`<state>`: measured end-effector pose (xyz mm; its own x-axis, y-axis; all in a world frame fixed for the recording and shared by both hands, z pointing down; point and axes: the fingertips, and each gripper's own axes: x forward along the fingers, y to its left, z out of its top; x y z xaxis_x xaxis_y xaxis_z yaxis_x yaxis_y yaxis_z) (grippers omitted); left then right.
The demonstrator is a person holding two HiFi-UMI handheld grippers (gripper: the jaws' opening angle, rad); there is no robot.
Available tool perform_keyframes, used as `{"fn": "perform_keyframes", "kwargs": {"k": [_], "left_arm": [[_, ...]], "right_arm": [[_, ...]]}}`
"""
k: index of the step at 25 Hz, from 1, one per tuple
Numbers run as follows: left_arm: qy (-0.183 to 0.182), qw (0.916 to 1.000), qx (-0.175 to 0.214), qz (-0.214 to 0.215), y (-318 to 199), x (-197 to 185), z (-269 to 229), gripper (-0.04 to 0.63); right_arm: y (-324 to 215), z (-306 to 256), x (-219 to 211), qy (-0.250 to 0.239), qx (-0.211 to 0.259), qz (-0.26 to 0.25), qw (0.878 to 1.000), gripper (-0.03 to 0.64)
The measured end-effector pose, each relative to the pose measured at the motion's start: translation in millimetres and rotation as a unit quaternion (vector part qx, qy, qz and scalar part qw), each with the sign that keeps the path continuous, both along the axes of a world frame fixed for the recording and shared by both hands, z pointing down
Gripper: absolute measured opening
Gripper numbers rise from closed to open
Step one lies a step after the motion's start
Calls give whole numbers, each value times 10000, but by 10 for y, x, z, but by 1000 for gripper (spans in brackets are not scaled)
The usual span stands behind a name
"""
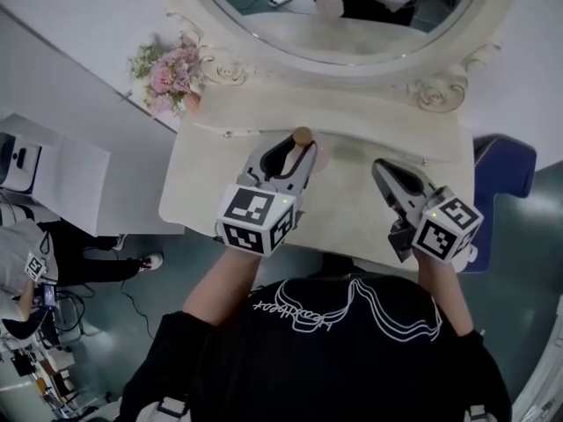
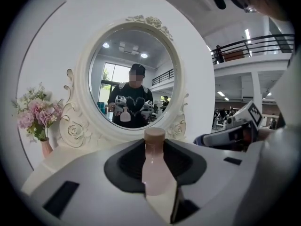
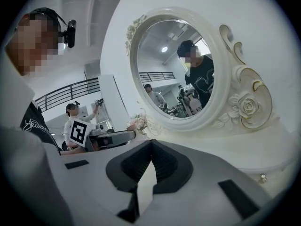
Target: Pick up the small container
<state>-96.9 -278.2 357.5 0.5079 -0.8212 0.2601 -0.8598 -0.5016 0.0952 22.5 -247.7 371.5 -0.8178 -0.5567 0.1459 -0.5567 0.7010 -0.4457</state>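
The small container (image 1: 303,136) is a pale pink bottle with a tan round cap. It stands upright between the jaws of my left gripper (image 1: 296,154), which is shut on its body over the middle of the cream vanity top (image 1: 352,222). In the left gripper view the bottle (image 2: 154,166) fills the gap between the two jaws, with its cap above them. Its base is hidden. My right gripper (image 1: 384,172) hovers to the right of the bottle, apart from it. Its jaws (image 3: 150,145) meet at the tips with nothing between them.
A large oval mirror (image 1: 352,11) in an ornate cream frame rises behind the table. Pink flowers in a small vase (image 1: 167,73) stand at the back left corner. A blue seat (image 1: 508,167) is at the right, and a white cabinet (image 1: 62,178) at the left.
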Motion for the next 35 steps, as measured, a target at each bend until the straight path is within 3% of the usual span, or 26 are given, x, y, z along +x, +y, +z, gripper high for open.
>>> {"fn": "perform_keyframes", "kwargs": {"k": [16, 35], "left_arm": [[114, 9996, -244, 121, 876, -65, 19, 124], [287, 9991, -261, 185, 1191, -149, 28, 124]], "right_arm": [[476, -41, -166, 175, 252, -33, 9995, 5], [741, -30, -243, 364, 553, 101, 9978, 5]]}}
